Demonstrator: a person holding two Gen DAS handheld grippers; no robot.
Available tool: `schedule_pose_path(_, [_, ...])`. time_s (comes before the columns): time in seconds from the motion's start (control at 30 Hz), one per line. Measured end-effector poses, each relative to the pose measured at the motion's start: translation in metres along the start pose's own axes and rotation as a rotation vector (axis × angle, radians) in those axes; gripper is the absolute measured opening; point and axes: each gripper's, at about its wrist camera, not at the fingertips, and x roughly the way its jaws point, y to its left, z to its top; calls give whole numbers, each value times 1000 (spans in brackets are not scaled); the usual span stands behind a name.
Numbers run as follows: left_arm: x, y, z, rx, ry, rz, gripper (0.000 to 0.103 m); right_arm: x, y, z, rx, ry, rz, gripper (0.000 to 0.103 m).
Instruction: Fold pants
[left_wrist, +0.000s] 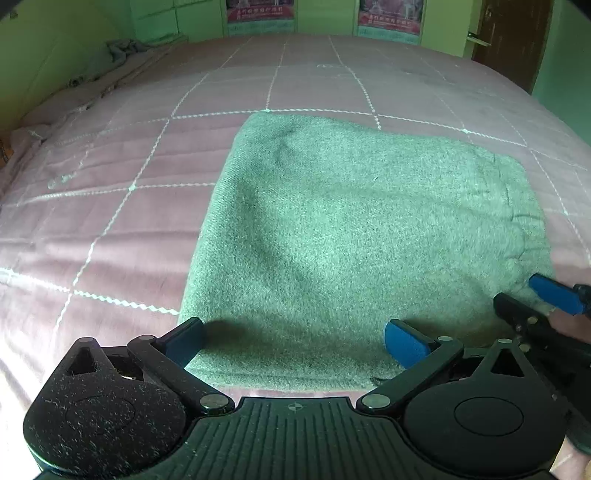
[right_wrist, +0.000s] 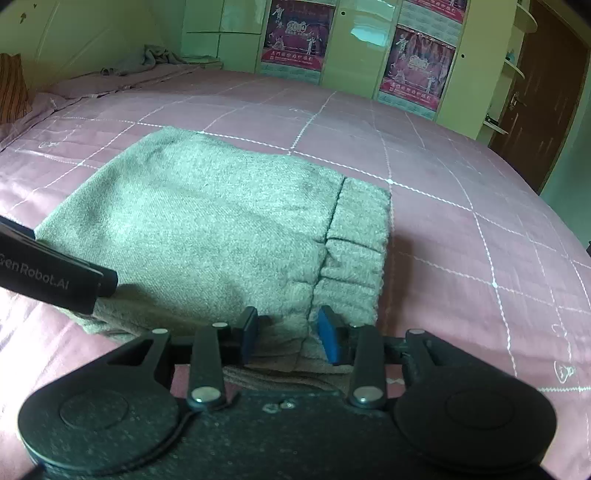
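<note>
Two grippers over fuzzy grey pants (left_wrist: 351, 229) — folded square; left gripper (left_wrist: 295, 343) gapes empty; right gripper (right_wrist: 288, 334) pinches the hem.

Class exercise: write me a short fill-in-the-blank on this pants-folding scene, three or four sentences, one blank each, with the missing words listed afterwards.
1. The folded pants lie on a bed cover whose colour is ____.
2. The jaws of the left gripper stand wide ____ over the near edge of the pants.
3. The right gripper has a bunch of ____ between its jaws.
4. The pads on the grippers are coloured ____.

Missing words: pink; open; fabric; blue
</note>
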Motion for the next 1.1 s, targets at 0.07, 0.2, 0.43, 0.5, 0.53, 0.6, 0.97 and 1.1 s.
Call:
schedule_pose_path(0.07, [-1,-2,-6,-2,-15,20,103,-1,1,-2,4,-6,-3,37])
schedule_pose_path(0.2, [-3,-6,-7,17,-13,46,103,-4,3,-1,11,2,3,48])
schedule_pose_path(0.43, [-9,-1,7,12,52,74,103,-11,-12,19,181,37,80,82])
schedule_pose_path(0.5, [-16,0,5,17,44,80,103,-19,-17,23,237,31,84,90])
schedule_pose_path(0.53, [-20,1,4,13,39,80,103,-22,-18,24,266,37,72,93])
schedule_pose_path(0.6, [-28,3,3,-3,41,68,103,-26,-20,24,307,63,50,95])
schedule_pose_path(0.97, [-111,21,-25,-16,7,40,103,-82,-7,6,251,154,160,96])
schedule_pose_path(1.1, [-152,28,-41,-35,-23,35,103,-119,-13,-7,317,140,210,96])
